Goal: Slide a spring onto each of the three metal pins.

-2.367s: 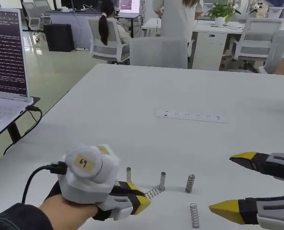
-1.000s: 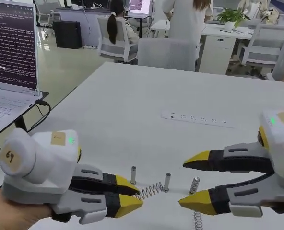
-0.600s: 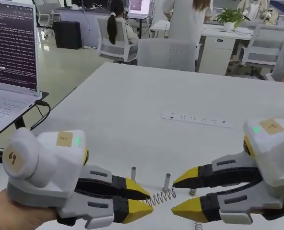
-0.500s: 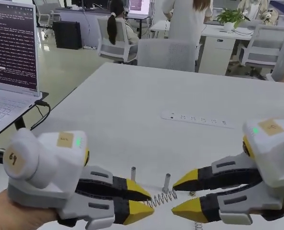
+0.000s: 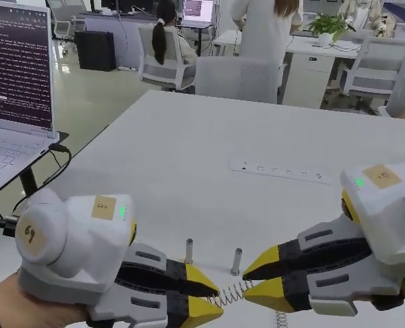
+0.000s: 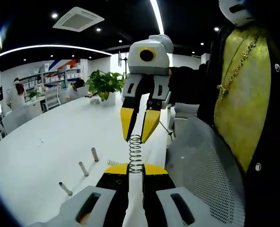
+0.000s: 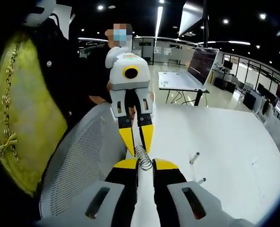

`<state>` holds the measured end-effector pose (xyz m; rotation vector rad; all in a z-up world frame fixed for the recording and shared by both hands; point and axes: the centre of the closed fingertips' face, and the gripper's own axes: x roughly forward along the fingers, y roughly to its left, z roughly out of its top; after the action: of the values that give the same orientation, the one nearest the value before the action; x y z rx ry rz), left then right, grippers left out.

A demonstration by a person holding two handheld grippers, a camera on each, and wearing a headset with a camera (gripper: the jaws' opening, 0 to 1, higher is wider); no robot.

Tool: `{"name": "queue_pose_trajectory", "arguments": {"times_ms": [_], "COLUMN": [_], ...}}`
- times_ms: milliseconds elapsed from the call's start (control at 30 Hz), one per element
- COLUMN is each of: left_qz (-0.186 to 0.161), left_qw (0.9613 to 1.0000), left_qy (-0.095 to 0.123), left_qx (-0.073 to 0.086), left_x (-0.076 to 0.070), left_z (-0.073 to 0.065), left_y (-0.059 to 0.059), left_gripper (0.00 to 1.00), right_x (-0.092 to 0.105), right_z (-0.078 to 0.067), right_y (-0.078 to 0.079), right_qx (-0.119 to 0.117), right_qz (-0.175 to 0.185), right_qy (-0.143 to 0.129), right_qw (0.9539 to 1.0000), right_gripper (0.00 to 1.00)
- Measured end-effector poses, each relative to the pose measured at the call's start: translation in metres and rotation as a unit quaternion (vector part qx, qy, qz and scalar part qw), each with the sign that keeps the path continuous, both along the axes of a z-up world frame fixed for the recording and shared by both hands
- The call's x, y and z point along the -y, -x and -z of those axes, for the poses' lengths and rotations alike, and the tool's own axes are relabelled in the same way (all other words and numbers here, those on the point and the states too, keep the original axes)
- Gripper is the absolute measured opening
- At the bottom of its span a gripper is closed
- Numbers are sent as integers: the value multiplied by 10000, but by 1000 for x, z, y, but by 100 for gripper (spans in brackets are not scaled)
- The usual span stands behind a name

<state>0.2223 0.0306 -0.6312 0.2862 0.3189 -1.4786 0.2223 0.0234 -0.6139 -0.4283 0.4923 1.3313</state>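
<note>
A small metal spring (image 5: 230, 292) hangs in the air between my two grippers, low over the white table (image 5: 209, 143). My left gripper (image 5: 213, 301) is shut on one end of the spring (image 6: 135, 151). My right gripper (image 5: 247, 283) faces it and is closed on the other end of the spring (image 7: 143, 155). In the left gripper view the right gripper (image 6: 137, 137) pinches the spring's far end. Two bare pins (image 5: 189, 250) (image 5: 237, 260) stand just behind the spring. Three pins in a row (image 6: 83, 168) show in the left gripper view.
A second spring (image 5: 280, 318) lies on the table under the right gripper. A white power strip (image 5: 278, 171) lies further back, with a laptop (image 5: 18, 75) on a stand at the left. A grey chair (image 5: 233, 75) and people stand beyond the table.
My right gripper has come in from the right and narrowed its jaws onto the free end of the spring. The left gripper lifted the spring slightly and still holds it.
</note>
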Motion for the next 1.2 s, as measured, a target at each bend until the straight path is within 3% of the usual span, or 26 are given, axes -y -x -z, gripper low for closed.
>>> {"name": "queue_pose_trajectory", "arguments": {"times_ms": [167,267,767,1200], "left_qz": [-2,-4,39,78], "left_qw": [10000,10000,10000,9999], "left_qy": [45,55,-42,-29], "left_qx": [6,6,44,60], "left_x": [-1,-2,3,9], "left_z": [-1,-2,3,7], "left_y": [0,0,-2,0], "left_gripper": [2,2,2,1], "right_x": [1,4,-3,-12], "right_z": [4,11,-1,-6], "right_y": [0,0,1,6], "right_qx": [-138,-199,18,122], "right_qz": [12,22,-127,-500], "right_qy": [-41,23,131,574], "right_qw": [9999,9998,9998,9970], "right_gripper": [14,11,8,9]}}
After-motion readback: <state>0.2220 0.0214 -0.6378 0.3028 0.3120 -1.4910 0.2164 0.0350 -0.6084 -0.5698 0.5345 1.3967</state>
